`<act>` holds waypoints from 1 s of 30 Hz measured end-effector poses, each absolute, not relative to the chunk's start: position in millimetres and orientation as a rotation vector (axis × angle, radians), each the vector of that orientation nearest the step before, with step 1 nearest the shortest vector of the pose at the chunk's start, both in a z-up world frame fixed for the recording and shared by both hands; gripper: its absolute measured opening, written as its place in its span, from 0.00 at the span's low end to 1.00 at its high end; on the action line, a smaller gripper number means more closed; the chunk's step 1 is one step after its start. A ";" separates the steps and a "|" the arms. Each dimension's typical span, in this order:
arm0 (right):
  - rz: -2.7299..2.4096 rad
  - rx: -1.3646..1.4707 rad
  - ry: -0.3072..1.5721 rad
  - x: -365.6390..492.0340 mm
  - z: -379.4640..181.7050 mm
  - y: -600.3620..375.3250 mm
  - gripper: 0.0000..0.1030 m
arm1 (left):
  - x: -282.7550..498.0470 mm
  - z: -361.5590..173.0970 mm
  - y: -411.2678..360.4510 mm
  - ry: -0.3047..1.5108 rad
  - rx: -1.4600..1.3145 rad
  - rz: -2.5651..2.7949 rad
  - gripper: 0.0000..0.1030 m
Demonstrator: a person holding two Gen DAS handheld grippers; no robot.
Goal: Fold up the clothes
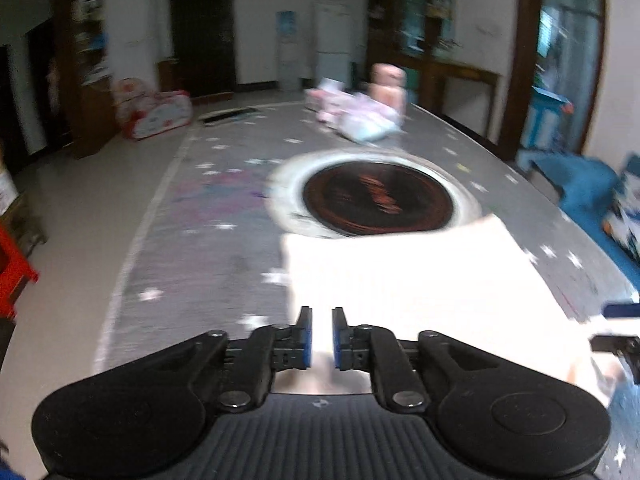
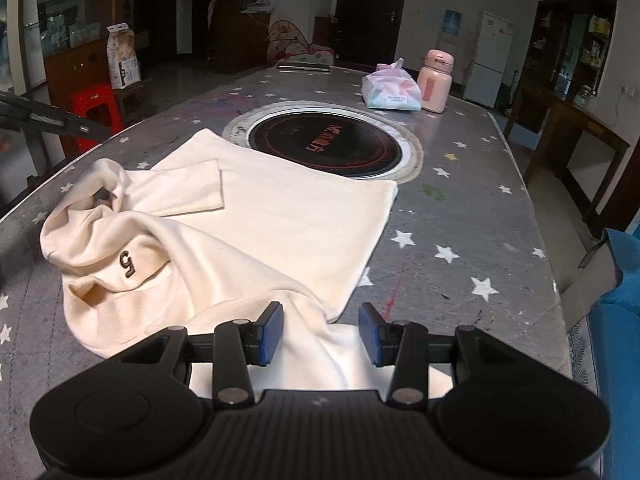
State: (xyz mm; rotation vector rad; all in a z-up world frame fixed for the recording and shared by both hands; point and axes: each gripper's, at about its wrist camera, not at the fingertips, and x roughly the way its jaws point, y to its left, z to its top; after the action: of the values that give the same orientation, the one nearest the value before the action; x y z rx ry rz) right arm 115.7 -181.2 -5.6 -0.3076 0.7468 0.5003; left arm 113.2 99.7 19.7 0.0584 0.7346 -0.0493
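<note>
cream shirt (image 2: 256, 216) under R hand-held gripper (image 2: 320, 334)

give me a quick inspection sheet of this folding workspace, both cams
surface: grey star-print table cover with a round black cooktop set into it
job's things: cream shirt spread flat at the far end, bunched at the near left, one sleeve folded across, overlapping the cooktop rim
clutter: tissue pack and pink bottle at the far end, dark flat object at the far edge
grippers: left gripper nearly closed with a slim gap, cloth hold unclear in the blurred view; right gripper open over the near shirt edge
cables: nothing seen
surroundings: red stool, cabinets, white fridge, blue fabric at right
</note>
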 end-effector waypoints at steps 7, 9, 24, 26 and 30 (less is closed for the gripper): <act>0.516 -0.292 0.746 115.9 -6.8 -180.3 0.42 | 146.4 -18.0 36.2 0.824 0.207 -0.151 0.50; 0.523 -0.290 0.748 115.7 -7.8 -180.1 0.42 | 154.6 -27.9 31.3 0.844 0.222 -0.130 0.50; 0.523 -0.290 0.745 112.8 -7.1 -182.7 0.43 | 142.0 11.5 102.8 0.717 0.023 -0.001 0.03; 0.529 -0.290 0.732 110.5 -2.5 -181.0 0.43 | 132.4 25.2 124.5 0.681 -0.011 0.049 0.03; 0.570 -0.300 0.719 104.2 3.0 -168.2 0.43 | 107.1 49.9 172.9 0.617 -0.071 0.163 0.03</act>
State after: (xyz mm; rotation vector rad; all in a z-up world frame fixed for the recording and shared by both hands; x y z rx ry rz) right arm 104.2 -168.2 3.0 -0.3001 0.7194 0.5701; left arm 107.1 172.9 49.9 -0.0708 0.6174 0.1631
